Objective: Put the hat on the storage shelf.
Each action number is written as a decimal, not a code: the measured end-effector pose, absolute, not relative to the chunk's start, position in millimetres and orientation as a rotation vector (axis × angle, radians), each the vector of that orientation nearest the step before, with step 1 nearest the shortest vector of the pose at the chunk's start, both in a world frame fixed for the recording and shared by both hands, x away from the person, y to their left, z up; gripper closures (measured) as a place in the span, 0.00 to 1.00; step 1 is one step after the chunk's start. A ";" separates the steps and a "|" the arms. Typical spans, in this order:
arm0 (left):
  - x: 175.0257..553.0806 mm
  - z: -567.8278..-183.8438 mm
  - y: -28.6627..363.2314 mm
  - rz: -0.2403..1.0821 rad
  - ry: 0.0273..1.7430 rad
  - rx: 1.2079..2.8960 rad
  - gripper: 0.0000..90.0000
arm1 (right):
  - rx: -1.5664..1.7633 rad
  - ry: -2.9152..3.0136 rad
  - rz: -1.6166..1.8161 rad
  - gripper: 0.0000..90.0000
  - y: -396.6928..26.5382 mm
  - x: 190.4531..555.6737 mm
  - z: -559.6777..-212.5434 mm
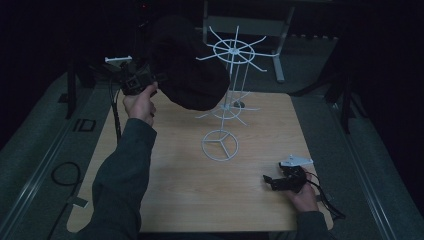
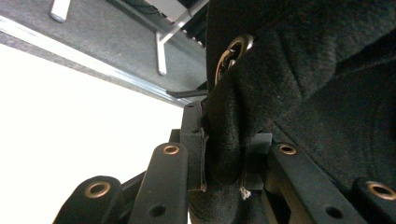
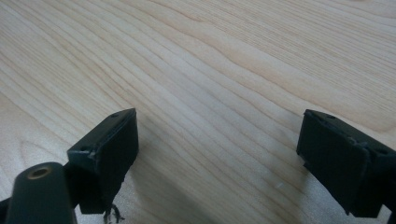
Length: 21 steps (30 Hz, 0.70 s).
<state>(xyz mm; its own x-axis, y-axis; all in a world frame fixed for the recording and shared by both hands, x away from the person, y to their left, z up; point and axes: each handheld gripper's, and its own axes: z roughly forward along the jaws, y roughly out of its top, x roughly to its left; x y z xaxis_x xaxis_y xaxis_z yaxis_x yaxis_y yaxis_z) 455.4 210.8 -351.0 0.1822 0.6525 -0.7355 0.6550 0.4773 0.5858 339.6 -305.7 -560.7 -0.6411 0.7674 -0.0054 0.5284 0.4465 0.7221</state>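
Two tongs — left tongs (image 2: 224,154) clamping black hat (image 1: 187,65), right tongs (image 3: 219,158) wide apart

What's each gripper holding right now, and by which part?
The left gripper is shut on the black hat, pinching a fold of its edge below a metal eyelet. The right gripper is open, holding nothing.

Room: dim, the far side in near-black shadow. Worktop (image 1: 200,200): pale wood-grain board with rounded corners; grain plain in the right gripper view (image 3: 210,60). Floor (image 1: 35,130): grey carpet on all sides of the worktop, also seen in the left gripper view (image 2: 107,44). Metal rails (image 1: 42,170): run along the floor beside the worktop's left and right edges. Grey metal frame (image 1: 277,47): stands beyond the worktop's far edge, its foot on the carpet. Black cable loop (image 1: 65,175): lies on the floor off the left edge.
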 end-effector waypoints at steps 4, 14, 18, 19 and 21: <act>454.6 -348.4 210.0 0.005 1.479 1.228 0.81 | 1.104 2.371 1.008 0.14 -305.8 339.7 -560.8; 454.1 -348.9 211.6 0.028 1.443 1.288 0.55 | 1.104 2.371 1.008 0.14 -305.7 339.6 -560.8; 451.7 -346.5 211.9 0.073 1.455 1.312 0.45 | 1.104 2.371 1.009 0.14 -305.7 339.6 -560.8; 451.0 -346.4 212.1 0.085 1.461 1.318 0.42 | 1.103 2.371 1.009 0.14 -305.7 339.7 -560.8; 450.2 -346.2 212.7 0.100 1.461 1.322 0.39 | 1.103 2.371 1.008 0.14 -305.8 339.6 -560.8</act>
<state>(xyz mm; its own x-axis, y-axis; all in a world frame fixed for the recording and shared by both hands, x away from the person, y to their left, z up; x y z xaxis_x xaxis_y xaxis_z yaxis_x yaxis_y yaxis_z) 450.2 212.7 -346.2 0.2335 0.7373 -0.6340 0.6436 0.3716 0.6691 339.6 -305.8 -560.8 -0.6419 0.7667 -0.0062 0.5273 0.4473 0.7224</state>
